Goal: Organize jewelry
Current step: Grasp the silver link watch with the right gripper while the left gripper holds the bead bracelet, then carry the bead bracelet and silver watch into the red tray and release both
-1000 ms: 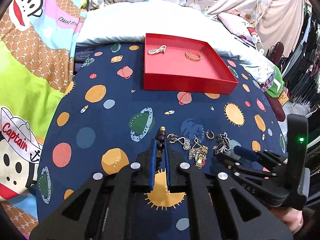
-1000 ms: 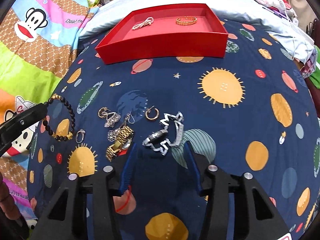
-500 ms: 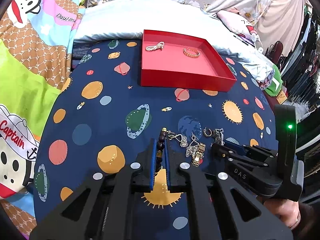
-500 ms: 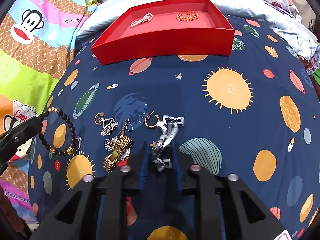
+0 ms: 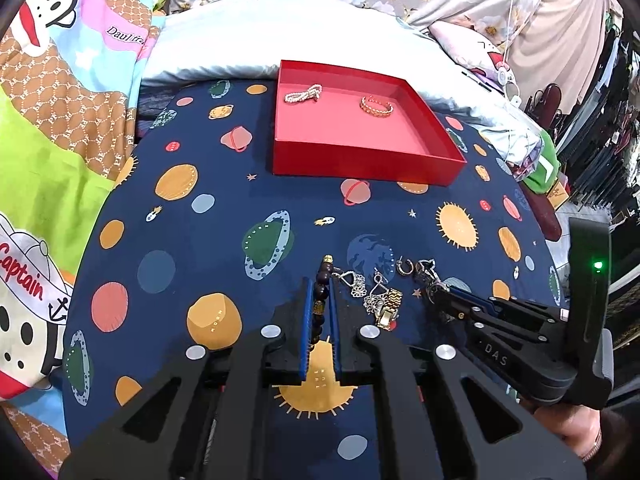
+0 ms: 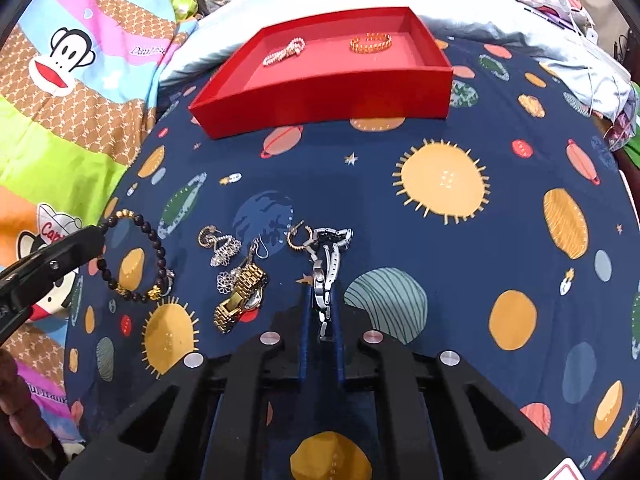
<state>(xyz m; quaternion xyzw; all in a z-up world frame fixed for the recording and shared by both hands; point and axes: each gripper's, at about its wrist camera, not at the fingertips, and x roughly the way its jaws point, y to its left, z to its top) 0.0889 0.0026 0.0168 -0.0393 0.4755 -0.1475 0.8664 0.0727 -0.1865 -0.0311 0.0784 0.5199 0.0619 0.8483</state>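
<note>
A navy bedspread (image 6: 460, 264) printed with suns and planets covers the bed. A red tray (image 6: 320, 108) sits at its far side. Near the front lie a gold watch (image 6: 240, 300), a hoop earring (image 6: 300, 238) and silver earrings (image 6: 222, 246).

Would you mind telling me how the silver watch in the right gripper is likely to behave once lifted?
The silver watch has a linked band lying kinked, so it will probably droop from the right gripper. Polished metal may slip between the pads. Its loose end lies beside the gold hoop earring and might snag it.
</note>
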